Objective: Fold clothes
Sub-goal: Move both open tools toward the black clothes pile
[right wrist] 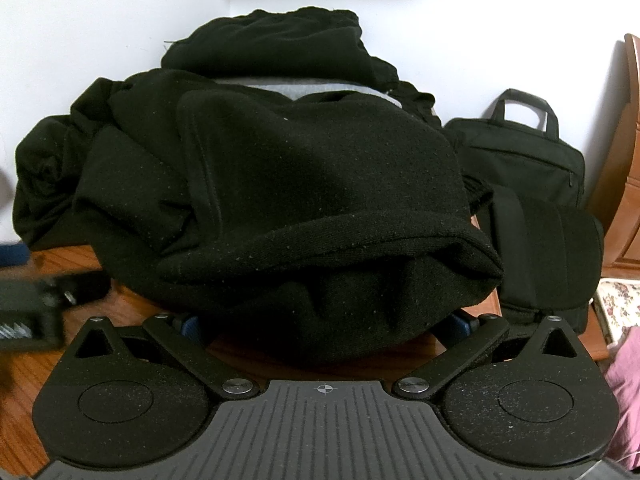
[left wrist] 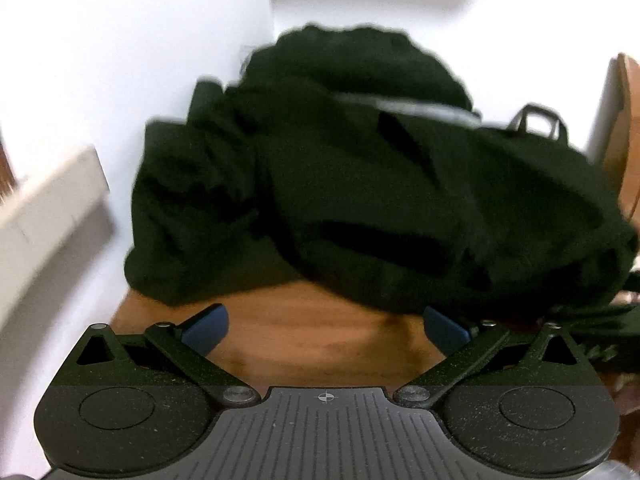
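A heap of black knitted and fleecy clothes (right wrist: pixel 280 184) was piled on a reddish-brown wooden table top (left wrist: pixel 316 336), pushed against a white wall (right wrist: pixel 100 20) at twelve o'clock. A strip of pale grey fabric (right wrist: pixel 304 86) was seen sandwiched near the top of the heap, beneath a folded black garment (right wrist: pixel 272 44).

In the left wrist view, which was blurred, the left gripper (left wrist: pixel 324 326) was held low over bare wood at six o'clock, its blue-padded fingers (left wrist: pixel 206 326) spread wide apart with nothing between them. The pad at four o'clock was just touching or partly tucked under the heap's edge; which could not be told. A beige box-like object (left wrist: pixel 52 208) was seen at nine o'clock, well apart from the clothes.

In the right wrist view, the right gripper (right wrist: pixel 324 326) was set close against the heap's near edge. Its fingers were spread wide, and a thick rolled hem of the black fabric (right wrist: pixel 340 240) overhung them, so that only slivers of the blue pads (right wrist: pixel 191 326) were shown. Whether any cloth was gripped could not be told. At three o'clock a black laptop bag with a handle (right wrist: pixel 524 148) was stood against the wall, with a black padded case (right wrist: pixel 540 252) in front of it, touching the heap's side. Brown wooden furniture (right wrist: pixel 628 184), a floral-patterned cloth (right wrist: pixel 620 304) and pink fabric (right wrist: pixel 628 384) were seen at the right edge. The other gripper's blurred body (right wrist: pixel 28 312) was seen at nine o'clock.
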Tool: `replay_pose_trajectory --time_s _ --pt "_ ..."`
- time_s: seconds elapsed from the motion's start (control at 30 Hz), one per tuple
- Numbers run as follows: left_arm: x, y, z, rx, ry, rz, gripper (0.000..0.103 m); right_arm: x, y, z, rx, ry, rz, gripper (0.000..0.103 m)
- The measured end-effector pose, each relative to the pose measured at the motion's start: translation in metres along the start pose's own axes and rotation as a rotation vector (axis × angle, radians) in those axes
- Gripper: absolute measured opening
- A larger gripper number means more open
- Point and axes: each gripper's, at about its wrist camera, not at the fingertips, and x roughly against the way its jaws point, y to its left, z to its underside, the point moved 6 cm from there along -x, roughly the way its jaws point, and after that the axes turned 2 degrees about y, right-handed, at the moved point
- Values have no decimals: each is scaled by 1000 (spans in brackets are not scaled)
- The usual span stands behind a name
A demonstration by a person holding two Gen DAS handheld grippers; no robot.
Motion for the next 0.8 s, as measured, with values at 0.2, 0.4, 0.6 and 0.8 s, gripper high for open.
replay_pose_trajectory --time_s 0.2,0.4,0.6,0.8 --pt "32 -8 -22 17 -112 -20 103 4 1 5 43 1 -46 103" --pt "63 -10 -40 66 -228 -10 103 20 7 18 146 16 -154 103" --pt "85 -8 -46 71 -327 -26 103 60 -1 13 265 -50 -271 103" --pt "88 4 -48 127 -338 -14 103 96 -5 -39 292 -178 -273 103"
